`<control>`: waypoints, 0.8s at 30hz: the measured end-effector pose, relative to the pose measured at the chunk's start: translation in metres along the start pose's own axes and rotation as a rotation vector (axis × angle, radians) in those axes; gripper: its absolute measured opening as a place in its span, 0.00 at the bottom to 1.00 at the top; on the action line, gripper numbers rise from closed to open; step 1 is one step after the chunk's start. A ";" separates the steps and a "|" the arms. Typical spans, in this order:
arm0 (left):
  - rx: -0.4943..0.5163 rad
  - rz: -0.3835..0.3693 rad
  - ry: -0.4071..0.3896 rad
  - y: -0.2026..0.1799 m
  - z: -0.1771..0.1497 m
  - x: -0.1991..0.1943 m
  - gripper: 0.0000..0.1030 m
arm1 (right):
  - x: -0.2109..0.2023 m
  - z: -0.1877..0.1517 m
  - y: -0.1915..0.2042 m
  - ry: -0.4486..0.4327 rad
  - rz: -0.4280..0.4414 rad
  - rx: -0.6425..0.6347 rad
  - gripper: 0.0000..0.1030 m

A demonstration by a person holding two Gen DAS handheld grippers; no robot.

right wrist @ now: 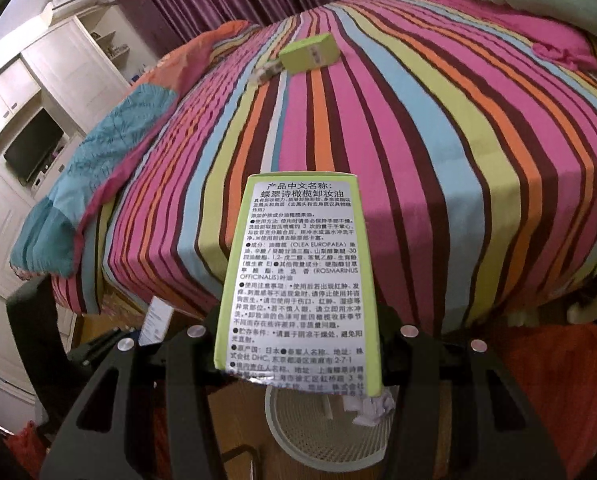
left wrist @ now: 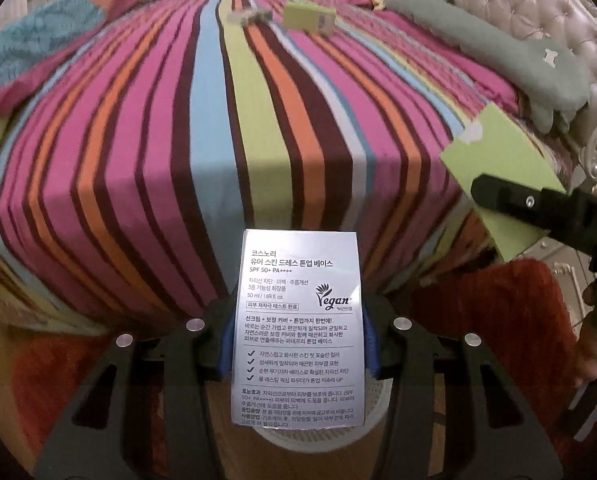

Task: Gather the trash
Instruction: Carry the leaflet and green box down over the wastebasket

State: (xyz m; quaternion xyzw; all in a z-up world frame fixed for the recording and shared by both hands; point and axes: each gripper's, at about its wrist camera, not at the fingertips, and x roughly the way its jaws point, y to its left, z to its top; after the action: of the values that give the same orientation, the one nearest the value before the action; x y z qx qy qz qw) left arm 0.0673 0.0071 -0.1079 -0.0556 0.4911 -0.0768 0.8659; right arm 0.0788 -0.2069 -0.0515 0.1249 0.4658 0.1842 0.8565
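Striped bed [left wrist: 258, 140] behind; left tool [left wrist: 298, 344] clamps silver box [left wrist: 298, 328], right tool [right wrist: 298, 344] green box [right wrist: 298, 280] (television [right wrist: 34, 152] right view only).

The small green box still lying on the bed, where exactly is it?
The small green box lies far up the striped bedspread, toward the curtains, in both views. A small wrapper lies just to its left.

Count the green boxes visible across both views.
2. One green box is clamped in the right gripper above the white bin; a second green box lies far back on the striped bed. Others may be hidden.
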 end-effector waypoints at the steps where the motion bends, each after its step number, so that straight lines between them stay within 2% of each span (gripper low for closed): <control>1: 0.000 0.002 0.013 -0.001 -0.005 0.003 0.46 | 0.002 -0.004 -0.001 0.009 -0.004 0.004 0.47; 8: -0.044 -0.002 0.097 0.000 -0.023 0.024 0.46 | 0.022 -0.031 -0.007 0.102 -0.045 0.037 0.47; 15: -0.083 -0.001 0.181 0.003 -0.036 0.042 0.46 | 0.053 -0.056 -0.012 0.235 -0.072 0.069 0.47; 24: -0.100 -0.012 0.279 0.001 -0.048 0.064 0.46 | 0.078 -0.067 -0.015 0.339 -0.102 0.085 0.47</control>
State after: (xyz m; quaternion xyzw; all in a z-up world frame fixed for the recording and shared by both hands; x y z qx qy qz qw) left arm 0.0584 -0.0051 -0.1866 -0.0904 0.6096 -0.0644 0.7849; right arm 0.0641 -0.1839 -0.1520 0.1042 0.6165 0.1393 0.7679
